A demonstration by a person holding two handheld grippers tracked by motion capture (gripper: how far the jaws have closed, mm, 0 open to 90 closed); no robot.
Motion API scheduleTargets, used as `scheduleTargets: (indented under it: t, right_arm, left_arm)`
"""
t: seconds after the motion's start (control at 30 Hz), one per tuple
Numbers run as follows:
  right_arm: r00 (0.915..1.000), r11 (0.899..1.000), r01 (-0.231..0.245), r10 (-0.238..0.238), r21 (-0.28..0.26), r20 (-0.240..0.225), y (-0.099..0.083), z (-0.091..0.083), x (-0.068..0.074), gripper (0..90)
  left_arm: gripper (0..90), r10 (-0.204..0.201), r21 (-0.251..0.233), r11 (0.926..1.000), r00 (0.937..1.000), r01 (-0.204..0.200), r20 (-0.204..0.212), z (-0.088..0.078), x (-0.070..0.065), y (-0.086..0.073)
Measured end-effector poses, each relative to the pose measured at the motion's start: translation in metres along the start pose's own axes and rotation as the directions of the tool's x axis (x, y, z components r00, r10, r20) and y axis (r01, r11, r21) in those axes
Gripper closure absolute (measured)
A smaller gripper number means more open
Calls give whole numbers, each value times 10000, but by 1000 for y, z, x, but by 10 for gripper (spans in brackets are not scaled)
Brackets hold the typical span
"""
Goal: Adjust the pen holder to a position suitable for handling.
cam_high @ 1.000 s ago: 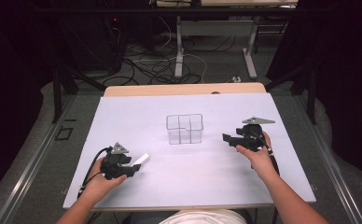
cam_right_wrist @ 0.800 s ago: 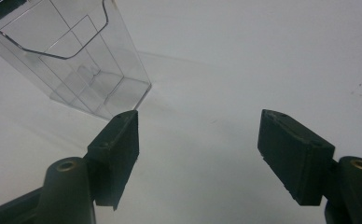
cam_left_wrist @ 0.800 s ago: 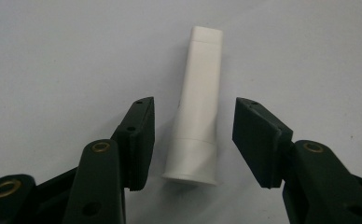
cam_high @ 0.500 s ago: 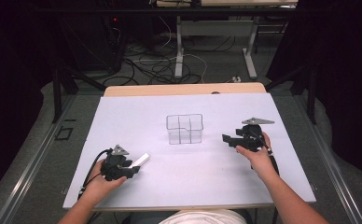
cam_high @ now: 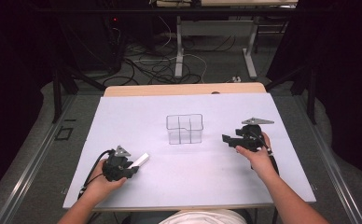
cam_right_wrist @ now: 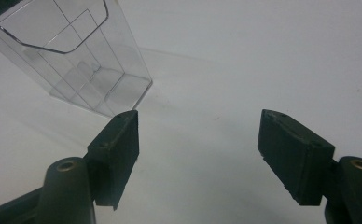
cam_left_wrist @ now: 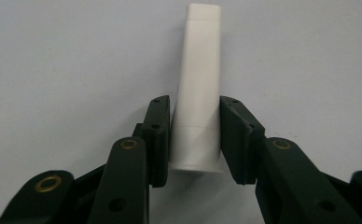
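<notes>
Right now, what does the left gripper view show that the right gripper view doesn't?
Left gripper view: the left gripper with its jaws closed on the lower end of a white tube that lies on the white table; the jaws have just been closing on it. Right gripper view: the right gripper with jaws open and nothing between them, and a clear divided organizer standing beyond its left jaw. Both: black jaws rising from the bottom, over the same white tabletop.
</notes>
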State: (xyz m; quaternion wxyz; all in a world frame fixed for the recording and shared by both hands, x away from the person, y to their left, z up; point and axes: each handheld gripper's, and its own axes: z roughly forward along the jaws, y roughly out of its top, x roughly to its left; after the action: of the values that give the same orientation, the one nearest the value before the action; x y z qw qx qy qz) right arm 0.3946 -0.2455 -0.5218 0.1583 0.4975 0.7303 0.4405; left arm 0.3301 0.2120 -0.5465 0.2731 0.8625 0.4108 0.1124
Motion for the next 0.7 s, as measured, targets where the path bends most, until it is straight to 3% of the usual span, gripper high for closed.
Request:
scheduleTargets:
  t: [0.3,0.7]
  right_arm:
    - [10000,10000,26,-26,-7,-3,0,0,0,291]
    - [10000,10000,62,-62,-73,-30,0,0,1,290]
  left_arm:
    - [672,-20,131,9999,10000,21,-48,0,-2,3]
    - [675,-367,244,9990,9993,366,42,-5,3,6]
